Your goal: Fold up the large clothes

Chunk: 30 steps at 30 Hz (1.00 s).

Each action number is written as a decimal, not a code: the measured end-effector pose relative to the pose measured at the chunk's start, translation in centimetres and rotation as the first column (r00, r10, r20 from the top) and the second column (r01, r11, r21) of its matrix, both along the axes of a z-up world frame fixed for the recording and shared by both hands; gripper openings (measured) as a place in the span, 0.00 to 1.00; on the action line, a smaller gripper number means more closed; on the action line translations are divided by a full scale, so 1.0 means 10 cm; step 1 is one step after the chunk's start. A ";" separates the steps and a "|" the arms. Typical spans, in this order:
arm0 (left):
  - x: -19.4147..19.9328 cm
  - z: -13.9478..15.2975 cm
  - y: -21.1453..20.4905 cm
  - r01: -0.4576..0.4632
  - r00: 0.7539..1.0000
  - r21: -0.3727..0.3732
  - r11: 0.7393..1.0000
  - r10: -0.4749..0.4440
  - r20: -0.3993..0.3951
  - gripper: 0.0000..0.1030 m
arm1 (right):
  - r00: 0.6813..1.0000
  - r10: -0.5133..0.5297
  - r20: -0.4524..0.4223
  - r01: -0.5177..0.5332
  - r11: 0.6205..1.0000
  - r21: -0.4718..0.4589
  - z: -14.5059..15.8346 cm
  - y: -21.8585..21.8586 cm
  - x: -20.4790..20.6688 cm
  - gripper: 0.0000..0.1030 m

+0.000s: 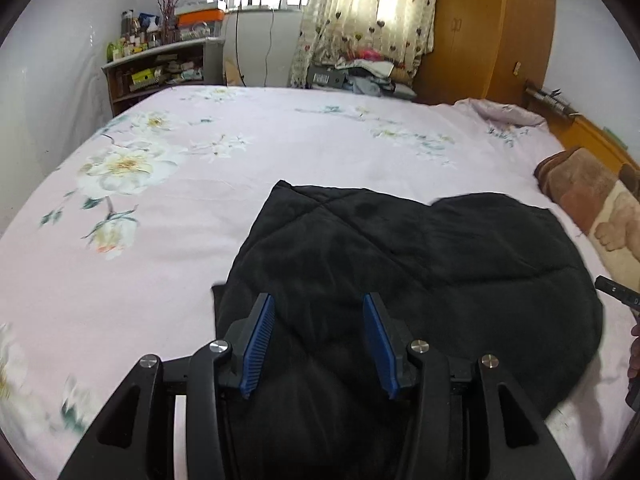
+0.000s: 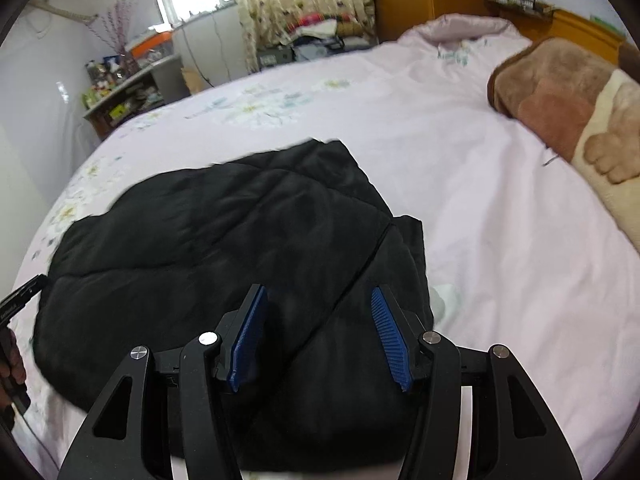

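Fingers (image 1: pixel 260 340) of the left gripper (image 1: pixel 319 303) stand apart, gripping nothing, above the black jacket (image 1: pixel 400 264) lying on the bed (image 1: pixel 280 148). From the right wrist, the right gripper (image 2: pixel 318 296) likewise gapes empty over the jacket (image 2: pixel 224 232).

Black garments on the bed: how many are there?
1. The black quilted garment lies partly folded on the pink floral sheet, near the bed's front edge, below both grippers. Nothing shows whether another is hidden underneath.
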<state>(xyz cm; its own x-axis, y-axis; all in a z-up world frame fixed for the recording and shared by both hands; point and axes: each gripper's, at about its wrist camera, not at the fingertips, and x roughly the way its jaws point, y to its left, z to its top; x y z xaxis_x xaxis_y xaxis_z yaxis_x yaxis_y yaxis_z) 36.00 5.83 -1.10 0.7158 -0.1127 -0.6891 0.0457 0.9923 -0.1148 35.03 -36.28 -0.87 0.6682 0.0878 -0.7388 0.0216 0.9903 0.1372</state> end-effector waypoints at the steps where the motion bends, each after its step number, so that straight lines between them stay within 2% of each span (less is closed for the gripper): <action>1: -0.12 0.05 -0.01 0.003 1.000 -0.005 1.000 -0.003 0.008 0.48 | 1.000 0.001 0.008 -0.001 1.000 -0.007 0.03 0.05 -0.08 0.53; 6: -0.75 0.24 -0.12 0.008 1.000 -0.030 1.000 -0.008 0.005 0.49 | 0.999 0.024 0.024 -0.023 1.000 -0.020 0.20 0.32 -0.62 0.53; 19: -2.14 0.52 -0.47 0.028 0.999 -0.004 1.000 -0.029 -0.031 0.57 | 0.993 0.058 0.106 -0.052 0.997 -0.064 0.71 0.94 -1.97 0.54; 30: -2.93 0.63 -0.59 0.054 0.998 -0.011 0.998 -0.054 -0.023 0.59 | 0.989 0.105 0.103 -0.094 0.990 -0.102 0.73 1.27 -2.85 0.54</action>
<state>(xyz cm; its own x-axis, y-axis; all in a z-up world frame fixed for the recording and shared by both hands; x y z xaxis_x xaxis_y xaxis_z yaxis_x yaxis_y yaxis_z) 6.66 -0.04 5.18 0.6925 -0.1578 -0.7040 0.0964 0.9873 -0.1265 6.53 -23.59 6.41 0.7360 0.0891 -0.6711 -0.0872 0.9955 0.0365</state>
